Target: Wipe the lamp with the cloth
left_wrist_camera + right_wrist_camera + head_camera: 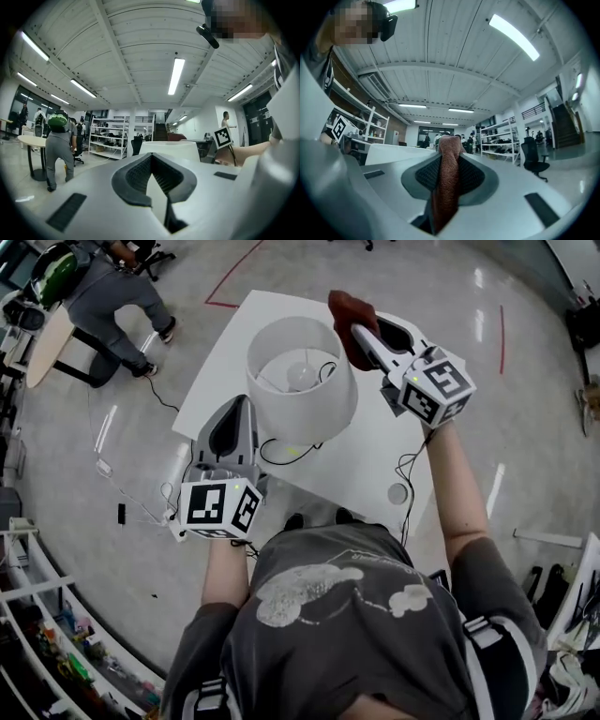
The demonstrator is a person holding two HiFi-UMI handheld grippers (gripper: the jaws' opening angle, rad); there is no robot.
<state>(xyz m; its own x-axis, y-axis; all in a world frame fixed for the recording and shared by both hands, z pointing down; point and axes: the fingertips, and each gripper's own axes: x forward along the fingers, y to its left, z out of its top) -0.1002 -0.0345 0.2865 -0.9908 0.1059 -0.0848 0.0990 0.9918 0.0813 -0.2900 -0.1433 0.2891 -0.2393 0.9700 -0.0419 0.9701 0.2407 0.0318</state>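
A white lamp (pixel 300 381) with a drum shade stands on the white table (pixel 375 446); its bulb (pixel 302 374) shows through the open top. My right gripper (pixel 356 329) is shut on a reddish-brown cloth (pixel 349 320), held at the shade's far right rim. In the right gripper view the cloth (pixel 446 178) hangs down between the jaws of the right gripper (pixel 449 157), with the shade (pixel 393 152) to the left. My left gripper (pixel 246 401) sits beside the shade's near left side, jaws shut and nothing between them. The left gripper view shows the shade (pixel 168 147) just beyond the left gripper (pixel 152 161).
A black cable (pixel 281 454) loops on the table under the lamp. A small white round disc (pixel 397 493) lies near the table's front right corner. A person (pixel 112 296) stands by a round table (pixel 47 343) at the far left. Shelving (pixel 37 634) lines the near left.
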